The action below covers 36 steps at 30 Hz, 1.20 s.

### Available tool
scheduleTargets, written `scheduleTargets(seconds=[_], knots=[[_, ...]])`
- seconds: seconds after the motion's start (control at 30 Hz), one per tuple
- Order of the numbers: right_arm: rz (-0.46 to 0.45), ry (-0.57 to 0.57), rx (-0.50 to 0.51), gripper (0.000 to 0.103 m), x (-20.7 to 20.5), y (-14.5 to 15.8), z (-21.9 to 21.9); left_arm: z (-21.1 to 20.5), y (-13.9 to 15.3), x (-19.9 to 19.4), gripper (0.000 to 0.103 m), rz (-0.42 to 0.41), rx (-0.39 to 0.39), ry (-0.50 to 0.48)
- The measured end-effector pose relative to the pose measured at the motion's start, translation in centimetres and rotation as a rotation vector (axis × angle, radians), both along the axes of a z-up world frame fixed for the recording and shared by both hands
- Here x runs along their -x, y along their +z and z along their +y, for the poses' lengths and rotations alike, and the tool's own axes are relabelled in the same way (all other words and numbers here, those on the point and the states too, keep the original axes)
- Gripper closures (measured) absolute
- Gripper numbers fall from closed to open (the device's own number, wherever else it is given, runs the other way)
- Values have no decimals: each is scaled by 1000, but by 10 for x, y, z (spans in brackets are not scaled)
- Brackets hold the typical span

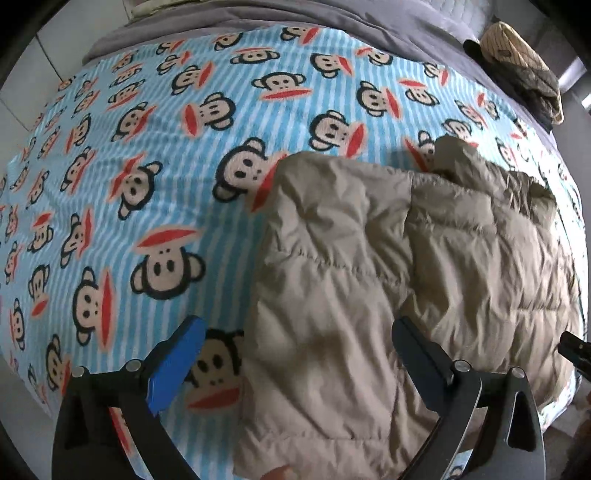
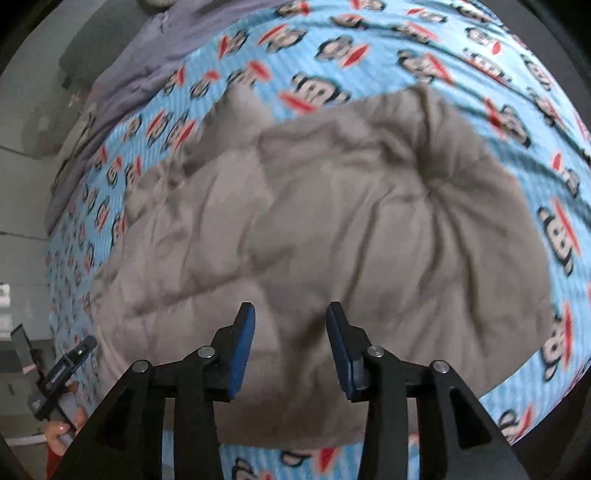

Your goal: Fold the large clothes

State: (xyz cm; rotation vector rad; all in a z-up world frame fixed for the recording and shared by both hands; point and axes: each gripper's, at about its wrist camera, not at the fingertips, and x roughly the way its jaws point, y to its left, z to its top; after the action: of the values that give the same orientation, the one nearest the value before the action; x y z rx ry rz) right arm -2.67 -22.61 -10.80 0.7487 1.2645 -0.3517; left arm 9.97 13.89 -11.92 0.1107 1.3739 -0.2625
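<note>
Puffer jacket [image 1: 388, 288], beige and quilted, is lying bunched into a rough folded block on the monkey-print blanket [image 1: 147, 155] covering the bed. In my left wrist view it is filling the 3 o'clock half, its long axis running from 6 o'clock up toward 1 o'clock, where a crumpled end, maybe the collar or a hood, is pointing.

My left claw [image 1: 295, 354] is hanging wide over the jacket's near left edge, one finger over the blanket, the other over the fabric, and gripping nothing. My right claw [image 2: 291, 345] is standing partly apart, narrower than the left, directly above the jacket's middle, also empty; that view is blurring, so I am not reading seams from it. I am judging the left claw nearer to an edge it could pinch.

Beyond the blanket a grey sheet [image 1: 388, 22] is showing at 12 o'clock, with a striped bundle [image 1: 517, 62] at 2 o'clock.
</note>
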Motion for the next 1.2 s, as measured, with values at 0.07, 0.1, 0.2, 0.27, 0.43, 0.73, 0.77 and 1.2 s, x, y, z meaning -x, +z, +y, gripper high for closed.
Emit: scheduleTargets(seconds=[0.07, 0.1, 0.2, 0.27, 0.43, 0.73, 0.77, 1.2], knots=[[7, 24, -7, 54, -3, -3, 14, 1, 0, 4, 2, -5, -8, -13], [9, 35, -6, 52, -3, -3, 19, 1, -1, 5, 2, 0, -6, -19], [6, 75, 12, 40, -6, -2, 39, 5, -2, 8, 2, 10, -11, -25], [8, 97, 29, 38, -7, -2, 49, 9, -5, 11, 2, 6, -28, -28], [29, 85, 18, 37, -4, -9, 58, 21, -23, 18, 2, 53, -51, -35], [70, 75, 63, 33, -7, -21, 63, 28, -27, 13, 2, 83, 7, -88], [74, 75, 70, 33, -7, -22, 64, 29, -28, 11, 2, 84, 11, -93], [105, 93, 108, 24, -16, -27, 73, 56, -74, -43, 2, 449, 566, -127]])
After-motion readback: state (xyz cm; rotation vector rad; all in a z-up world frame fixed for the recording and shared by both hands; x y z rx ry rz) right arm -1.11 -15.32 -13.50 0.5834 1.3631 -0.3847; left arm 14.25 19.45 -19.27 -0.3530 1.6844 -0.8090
